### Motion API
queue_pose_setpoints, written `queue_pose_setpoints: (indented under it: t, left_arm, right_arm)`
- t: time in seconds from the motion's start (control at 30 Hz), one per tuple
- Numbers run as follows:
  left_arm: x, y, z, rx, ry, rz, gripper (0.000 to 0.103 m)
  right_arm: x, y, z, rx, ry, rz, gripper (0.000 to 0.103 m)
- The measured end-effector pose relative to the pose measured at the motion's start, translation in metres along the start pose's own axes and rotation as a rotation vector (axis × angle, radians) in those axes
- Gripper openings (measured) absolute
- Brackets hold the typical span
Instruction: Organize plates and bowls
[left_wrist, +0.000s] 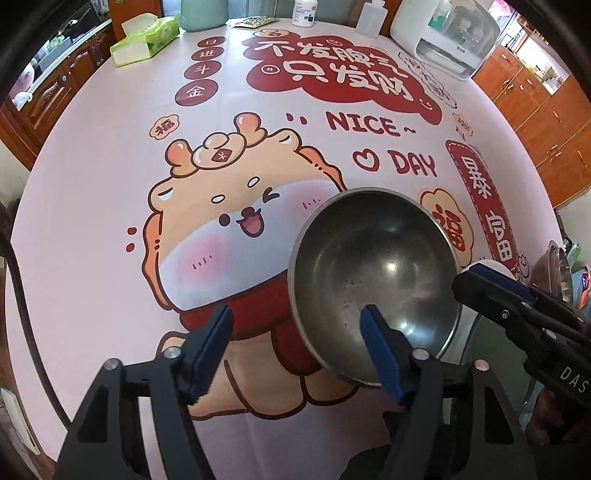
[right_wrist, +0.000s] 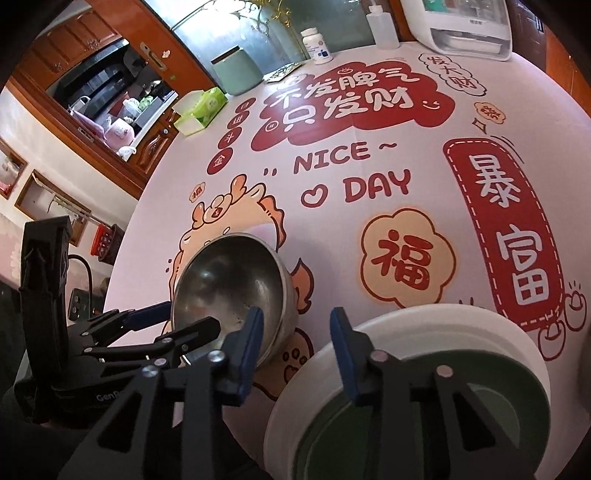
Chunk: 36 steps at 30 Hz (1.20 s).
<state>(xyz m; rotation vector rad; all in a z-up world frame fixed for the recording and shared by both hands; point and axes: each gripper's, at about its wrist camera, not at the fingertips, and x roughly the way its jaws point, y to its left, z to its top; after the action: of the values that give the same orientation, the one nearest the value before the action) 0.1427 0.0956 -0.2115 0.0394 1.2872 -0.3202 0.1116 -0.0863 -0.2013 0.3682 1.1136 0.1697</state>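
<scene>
Both tools gape, empty — left tool (left_wrist: 297, 349) straddles steel bowl (left_wrist: 373, 280) rim; only right view shows green-and-white dish (right_wrist: 424, 391).

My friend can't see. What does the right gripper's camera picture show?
A steel bowl and a white-rimmed green plate sit on a pink cartoon tablecloth. The right gripper hangs open between them, with nothing held. The left gripper straddles the bowl's near rim.
</scene>
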Motion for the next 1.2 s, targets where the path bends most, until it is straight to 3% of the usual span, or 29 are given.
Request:
queue_pose_setpoints:
  t: [0.23, 0.37, 0.63, 1.2]
  left_arm:
    - [0.005, 0.000, 0.002, -0.003, 0.018, -0.002, 0.041]
    - [0.008, 0.001, 0.003, -0.010, 0.030, 0.002, 0.036]
    - [0.009, -0.004, 0.002, 0.002, 0.030, -0.027, 0.018]
    - [0.000, -0.013, 0.001, 0.042, -0.003, -0.013, 0.015]
  right_arm:
    - [0.010, 0.005, 0.003, -0.024, 0.026, 0.007, 0.020]
    - [0.012, 0.006, 0.004, -0.032, 0.031, 0.022, 0.013]
    - [0.012, 0.007, 0.004, -0.035, 0.024, 0.028, 0.011]
    - [-0.003, 0.004, -0.001, -0.027, -0.020, 0.026, 0.011]
